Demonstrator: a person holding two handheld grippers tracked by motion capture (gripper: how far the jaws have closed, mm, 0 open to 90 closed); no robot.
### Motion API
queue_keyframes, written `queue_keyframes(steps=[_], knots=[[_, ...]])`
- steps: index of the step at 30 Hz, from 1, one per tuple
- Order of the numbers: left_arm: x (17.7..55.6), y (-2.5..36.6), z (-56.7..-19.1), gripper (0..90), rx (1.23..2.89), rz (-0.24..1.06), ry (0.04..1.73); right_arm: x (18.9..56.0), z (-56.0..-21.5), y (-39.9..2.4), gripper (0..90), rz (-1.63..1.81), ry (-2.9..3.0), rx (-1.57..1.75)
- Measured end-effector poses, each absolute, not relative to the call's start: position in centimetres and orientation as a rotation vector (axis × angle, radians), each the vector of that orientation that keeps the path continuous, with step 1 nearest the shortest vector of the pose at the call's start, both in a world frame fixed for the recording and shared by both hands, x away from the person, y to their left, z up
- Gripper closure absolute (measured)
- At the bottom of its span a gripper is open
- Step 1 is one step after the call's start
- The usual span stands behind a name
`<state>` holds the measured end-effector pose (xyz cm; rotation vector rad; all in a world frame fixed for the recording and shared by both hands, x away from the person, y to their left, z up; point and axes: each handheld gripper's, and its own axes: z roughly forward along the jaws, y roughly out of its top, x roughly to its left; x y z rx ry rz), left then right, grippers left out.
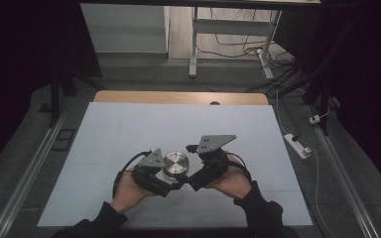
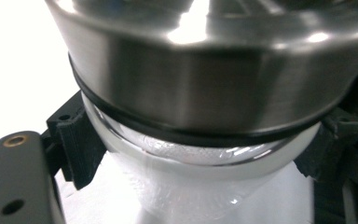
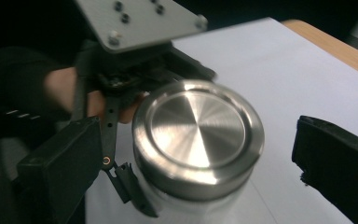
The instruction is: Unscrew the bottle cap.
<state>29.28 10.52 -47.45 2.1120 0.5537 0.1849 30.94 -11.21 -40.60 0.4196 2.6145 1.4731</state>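
Dim room, pale sheet (image 1: 129, 129) on the table: a lidded glass jar between two grippers.
High view: jar (image 1: 175, 164) between left gripper (image 1: 164, 184) and right gripper (image 1: 192, 184). Left gripper view: jaws clamp the glass under the steel lid (image 2: 205, 70). Right gripper view: jaws stand wide, lid between, untouched; a one-sided closing could tilt the jar.

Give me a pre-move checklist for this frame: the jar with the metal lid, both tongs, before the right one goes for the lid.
1. Left tongs clamp the glass jar below its lid: ok.
2. Metal lid seated on the jar: ok.
3. Right tongs open, one jaw each side of the lid, pads not touching: ok.
4. Right tongs level with the lid's rim: cannot tell.
5. Jar resting on the white mat: cannot tell.
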Motion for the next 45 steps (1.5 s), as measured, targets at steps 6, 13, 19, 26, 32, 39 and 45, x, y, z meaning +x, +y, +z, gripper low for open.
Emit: queue_keyframes(steps=[6,13,19,26,32,39,45], knots=[[29.2,10.3,-47.7,16.1,2.123,0.232,0.618,30.6,-42.0,-10.0,8.4,1.481,2.494,0.622],[29.2,10.1,-47.6,16.1,2.117,0.216,0.613,30.3,-42.6,-9.6,19.6,1.523,2.443,0.614],[29.2,10.4,-47.5,16.1,2.098,0.13,0.503,30.8,-41.9,-10.4,19.7,1.558,2.543,0.465],[28.5,9.7,-47.2,16.0,2.128,0.077,0.334,31.8,-41.7,-12.0,19.7,1.67,2.704,0.143],[28.5,9.5,-47.1,16.0,2.138,0.137,0.414,31.7,-41.1,-12.4,7.5,1.658,2.697,0.213],[29.1,10.4,-47.4,16.1,2.096,0.223,0.617,31.3,-41.3,-11.4,5.6,1.542,2.573,0.546],[29.0,10.0,-47.4,16.1,2.106,0.238,0.634,30.7,-42.5,-9.8,10.1,1.523,2.454,0.652]])
